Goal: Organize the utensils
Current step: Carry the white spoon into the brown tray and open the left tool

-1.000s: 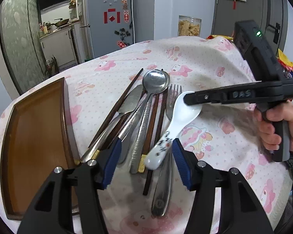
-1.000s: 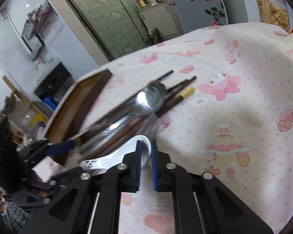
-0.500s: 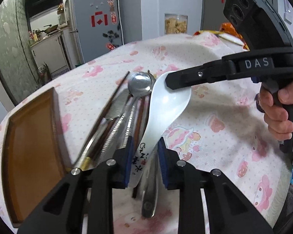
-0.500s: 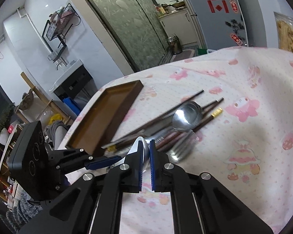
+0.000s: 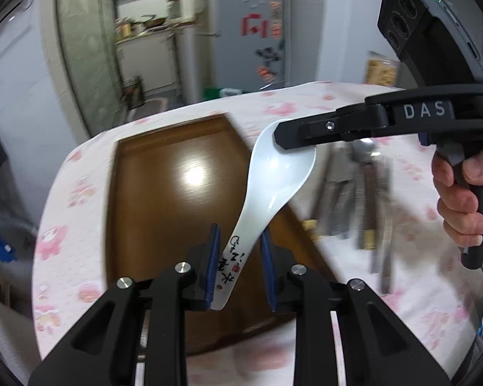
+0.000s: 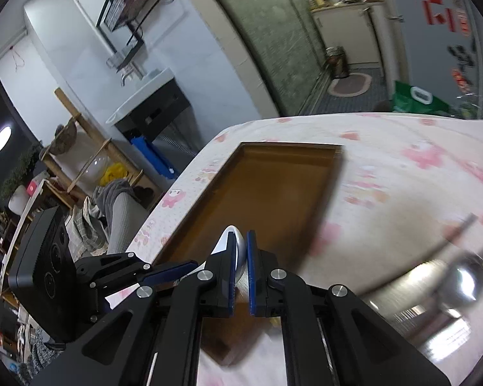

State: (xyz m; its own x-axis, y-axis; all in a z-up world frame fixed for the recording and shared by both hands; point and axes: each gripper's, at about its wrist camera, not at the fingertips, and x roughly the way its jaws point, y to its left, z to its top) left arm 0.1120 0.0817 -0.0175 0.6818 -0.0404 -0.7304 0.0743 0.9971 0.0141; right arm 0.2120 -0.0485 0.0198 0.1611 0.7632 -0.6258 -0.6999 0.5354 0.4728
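The left tool [image 5: 238, 263] clamps the painted handle of the white spoon [image 5: 273, 183], and the right tool [image 5: 283, 135] pinches its bowl rim, so the spoon hangs over the brown tray [image 5: 164, 173]. Only the left wrist view shows the handle's writing and the hand [image 5: 463, 199] on the right tool; only the right wrist view shows the tray's far rim [image 6: 289, 146] and the worktop [image 6: 402, 193] edge beyond. The remaining cutlery [image 5: 354, 199] lies blurred, just beside the tray's right rim. The tray floor is bare.
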